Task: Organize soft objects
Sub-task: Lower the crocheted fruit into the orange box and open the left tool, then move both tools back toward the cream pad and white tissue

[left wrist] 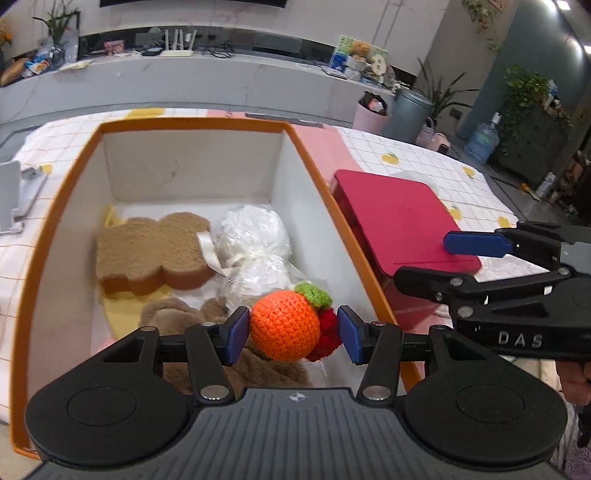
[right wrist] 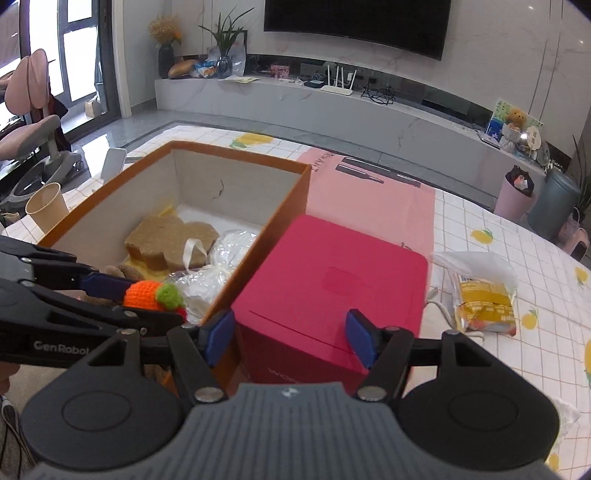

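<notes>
Both grippers are held with fingers apart. The crocheted orange (left wrist: 284, 325) sits unpressed within the left gripper (left wrist: 291, 334) above the orange box (left wrist: 317, 177), apparently for dropping in. Nothing is held by the right gripper (right wrist: 290, 341) over the red box (right wrist: 332, 280).

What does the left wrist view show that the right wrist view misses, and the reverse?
Only the left wrist view: the red crochet piece beside the crochet orange, the furry brown fabric under the left gripper, and the blue water jug.

Only the right wrist view: the paper cup, the yellow packet in clear plastic, the pink chair and the television.

Both: the orange-rimmed box, tan sponge, white plastic bundle, red case, checked tablecloth, and both grippers, including the right gripper.
</notes>
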Available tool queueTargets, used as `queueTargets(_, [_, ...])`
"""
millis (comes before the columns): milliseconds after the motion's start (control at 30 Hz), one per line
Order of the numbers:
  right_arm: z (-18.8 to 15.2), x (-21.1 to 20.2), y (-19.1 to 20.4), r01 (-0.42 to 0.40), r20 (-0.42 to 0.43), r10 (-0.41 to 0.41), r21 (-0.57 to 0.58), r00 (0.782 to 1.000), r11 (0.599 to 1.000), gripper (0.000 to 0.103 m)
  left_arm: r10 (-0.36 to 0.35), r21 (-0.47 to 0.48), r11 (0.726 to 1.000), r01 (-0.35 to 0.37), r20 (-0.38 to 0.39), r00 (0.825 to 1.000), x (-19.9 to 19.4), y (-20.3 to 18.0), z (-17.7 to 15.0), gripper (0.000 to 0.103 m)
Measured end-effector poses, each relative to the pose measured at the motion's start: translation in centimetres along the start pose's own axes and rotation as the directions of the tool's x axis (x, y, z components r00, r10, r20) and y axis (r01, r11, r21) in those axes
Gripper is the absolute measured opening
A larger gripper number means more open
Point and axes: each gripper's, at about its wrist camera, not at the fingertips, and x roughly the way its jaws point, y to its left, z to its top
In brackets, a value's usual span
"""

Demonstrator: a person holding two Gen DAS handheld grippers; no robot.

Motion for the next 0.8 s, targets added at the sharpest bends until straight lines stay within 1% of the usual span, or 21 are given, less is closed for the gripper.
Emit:
queueTargets(33, [0.1, 0.0, -0.1, -0.005, 0.002, 0.005, 0.007, 1.0, 1.0, 0.066, -0.011, 0.001, 1.0, 0.011, -0.001, 1.0, -0.1, 0.0, -0.1, 0.067])
queueTargets(100, [0.1, -0.2, -0.3, -0.006, 0.011, 0.006, 0.019, 1.0, 1.0, 0.067, -0.024, -0.008, 1.0, 0.024, 0.002, 1.0, -0.6, 0.1, -0.2, 0.081])
queueTargets(133, [0.1, -0.3, -0.4, -0.005, 0.013, 0.004, 0.023, 1.0, 1.0, 0.067, -0.025, -0.012, 1.0, 0.025, 0.006, 1.0, -0.8, 0.1, -0.2, 0.083])
queueTargets(233, [0.0, -0.7, -0.7, -0.006, 0.019, 0.005, 0.034, 1.0, 0.999, 0.067, -0.021, -0.006, 1.0, 0.021, 0.03, 0.999, -1.7, -0.1, -0.1, 0.084])
queueTargets(333, [0.0, -1.3, -0.7, 0.001, 0.031, -0.002, 0.04, 1.0, 0.999, 0.068, 0.001, 0.007, 1.0, -0.001, 0.055, 0.999, -2.4, -0.6, -0.2, 0.085])
queueTargets(467, [0.0, -2.2, -1.0, 0.004, 0.061, -0.007, 0.051, 0.998, 0.999, 0.075, 0.035, 0.041, 0.998, -0.038, 0.076, 0.997, -3.3, -1.6, -0.3, 0.085])
queueTargets(533, [0.1, -2.7, -1.2, 0.01, 0.07, -0.014, 0.061, 0.997, 0.998, 0.076, 0.06, 0.053, 0.996, -0.065, 0.082, 0.995, -4.0, -2.4, -0.1, 0.085])
queueTargets(600, [0.2, -3.2, -1.6, 0.023, 0.081, -0.029, 0.075, 0.996, 0.997, 0.077, 0.104, 0.042, 0.993, -0.109, 0.117, 0.988, -4.8, -3.2, 0.1, 0.087])
queueTargets(700, [0.3, -4.4, -2.3, 0.038, 0.109, -0.047, 0.086, 0.993, 0.996, 0.079, 0.136, 0.006, 0.99, -0.14, 0.185, 0.973, -6.2, -4.2, 0.5, 0.091])
queueTargets(800, [0.6, -6.1, -3.1, 0.053, 0.146, -0.062, 0.062, 0.987, 0.997, 0.08, 0.148, 0.024, 0.988, -0.155, 0.189, 0.971, -7.0, -5.8, 1.3, 0.093])
